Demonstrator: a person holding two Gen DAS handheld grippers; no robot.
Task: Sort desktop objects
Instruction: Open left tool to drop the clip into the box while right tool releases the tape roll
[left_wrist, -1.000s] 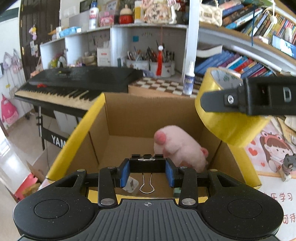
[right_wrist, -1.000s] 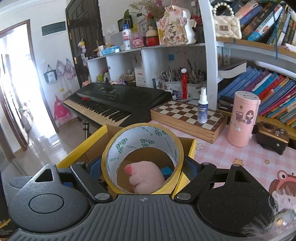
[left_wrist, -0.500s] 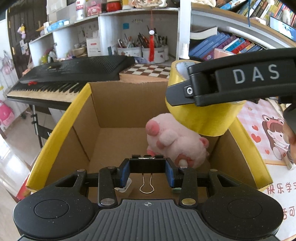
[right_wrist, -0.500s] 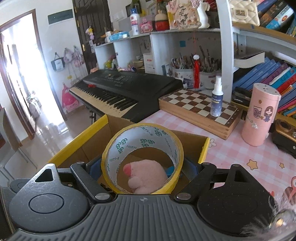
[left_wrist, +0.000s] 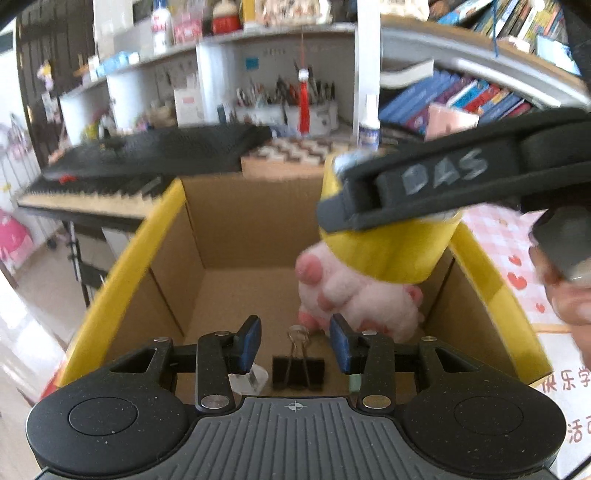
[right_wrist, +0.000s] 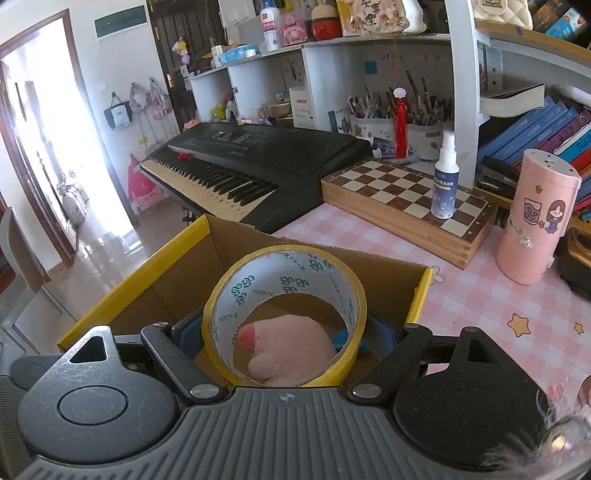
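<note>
In the left wrist view my left gripper (left_wrist: 294, 345) hangs over the open cardboard box (left_wrist: 122, 266). Its jaws are opening, and the black binder clip (left_wrist: 298, 369) lies loose below the blue pads (left_wrist: 248, 343), on the box floor. A pink plush toy (left_wrist: 362, 302) sits in the box's right half. My right gripper (right_wrist: 284, 332) is shut on a yellow tape roll (right_wrist: 284, 314), held upright above the box (right_wrist: 147, 266), and the plush (right_wrist: 284, 350) shows through its hole. From the left wrist view the tape roll (left_wrist: 388, 251) hovers just over the plush.
A black keyboard (right_wrist: 251, 162) stands beyond the box. On the pink checked desk are a chessboard (right_wrist: 406, 199), a spray bottle (right_wrist: 445, 177) and a pink cylinder (right_wrist: 535, 221). Shelves of books and pen pots are behind. A person's hand (left_wrist: 569, 306) shows at the right.
The left jaws have parted and the binder clip has dropped out of them into the box. The right gripper has carried the tape roll lower over the plush.
</note>
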